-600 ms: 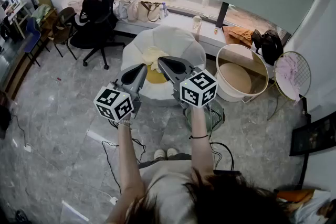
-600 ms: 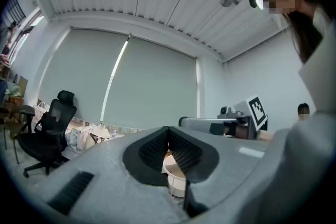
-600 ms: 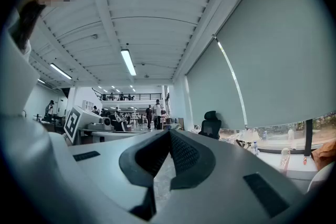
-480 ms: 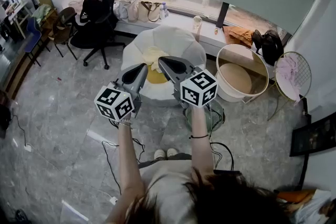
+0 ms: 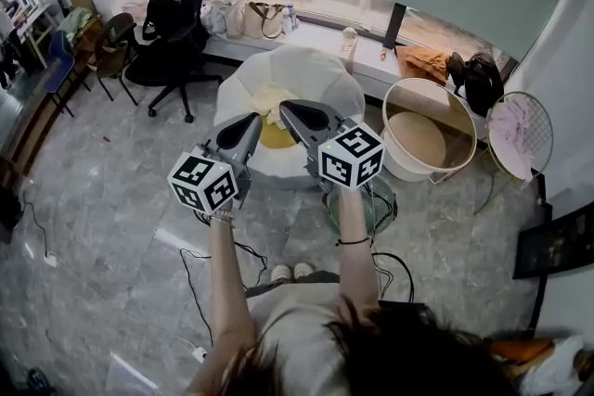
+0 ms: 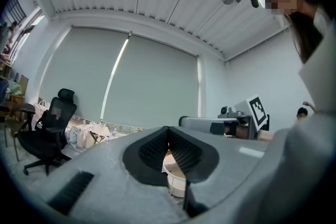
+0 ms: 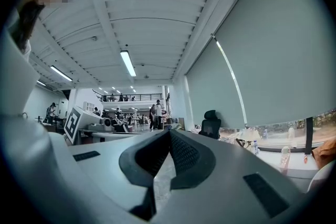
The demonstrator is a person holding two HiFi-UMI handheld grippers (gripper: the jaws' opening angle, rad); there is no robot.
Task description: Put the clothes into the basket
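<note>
A yellow garment (image 5: 270,134) and a paler one (image 5: 268,95) lie on a white beanbag seat (image 5: 311,70) in the head view. The round white basket (image 5: 400,168) stands on the floor to its right, with nothing in it that I can see. Both grippers are held level side by side just short of the seat. My left gripper (image 5: 255,117) is shut and holds nothing; in the left gripper view (image 6: 168,128) the basket (image 6: 176,179) shows below its tips. My right gripper (image 5: 284,106) is also shut and holds nothing, as the right gripper view (image 7: 169,131) shows.
A floor fan (image 5: 364,206) lies under my right arm. A wire basket with pink cloth (image 5: 519,131) stands far right. An orange garment (image 5: 424,61) and bags (image 5: 263,18) sit on the window ledge. A black office chair (image 5: 173,5) stands at the left. Cables (image 5: 200,269) trail near my feet.
</note>
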